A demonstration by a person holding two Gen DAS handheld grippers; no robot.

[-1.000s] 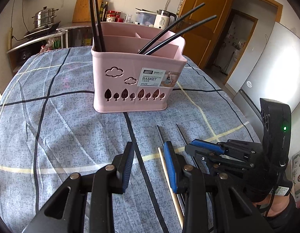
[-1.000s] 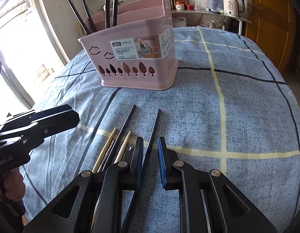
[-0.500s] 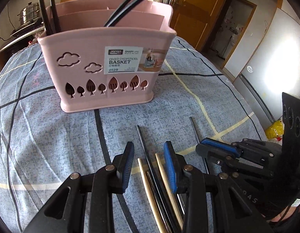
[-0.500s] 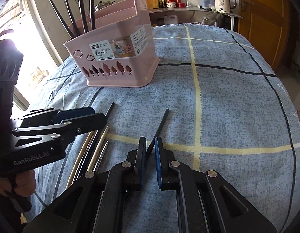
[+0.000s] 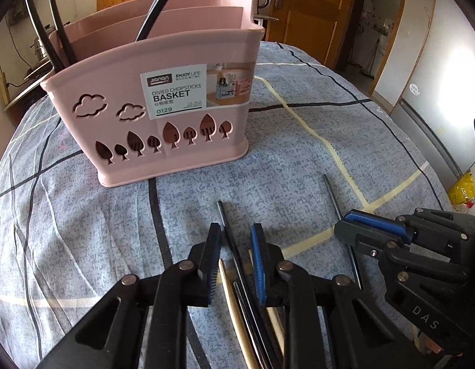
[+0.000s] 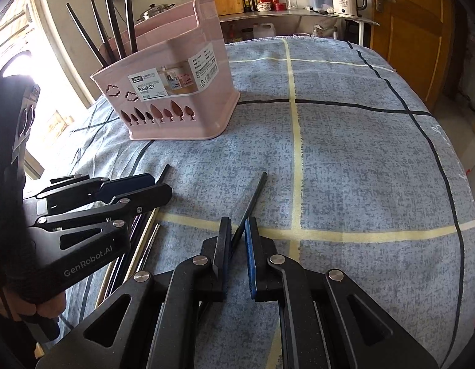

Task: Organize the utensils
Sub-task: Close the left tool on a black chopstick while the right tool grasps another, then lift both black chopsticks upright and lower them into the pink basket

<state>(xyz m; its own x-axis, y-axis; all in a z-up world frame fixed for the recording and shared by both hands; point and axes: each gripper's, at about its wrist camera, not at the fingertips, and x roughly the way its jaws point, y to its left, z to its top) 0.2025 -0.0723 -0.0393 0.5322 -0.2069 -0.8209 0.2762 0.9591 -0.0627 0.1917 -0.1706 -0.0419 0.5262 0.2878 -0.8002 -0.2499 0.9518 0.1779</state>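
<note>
— So what is the pink chopstick basket [image 5: 151, 98] made of?

— Smooth moulded plastic, with rounded corners, cloud and tree cut-outs in the front wall and a paper label reading BASKET. Inner walls split it into compartments. It stands upright on a blue-grey speckled tablecloth [image 6: 360, 160] crossed by black and pale yellow lines.

— Anything in it?

— Thin black chopsticks [image 6: 114, 21] lean out of its far-left compartment in the right wrist view.

— And the loose ones?

— They lie flat on the cloth, in front of the basket and well apart from it. A cluster lies side by side: a pale wooden chopstick [image 5: 234, 307], a long black chopstick [image 5: 228, 230] and a glossy metal-looking one [image 5: 246, 304]. A lone black chopstick [image 6: 249, 206], slim and matte, lies to the right of the cluster.

— Where is the left gripper [image 5: 236, 261]?

— Over the cluster, in front of the basket. Its blue ribbed pads stand moderately apart, with the chopsticks between them on the cloth; they touch nothing that I can see.

— The right gripper [image 6: 238, 246]?

— Its jaws are drawn narrow around the lone black chopstick, a slim gap on either side. Whether the pads grip it, I cannot tell.
</note>
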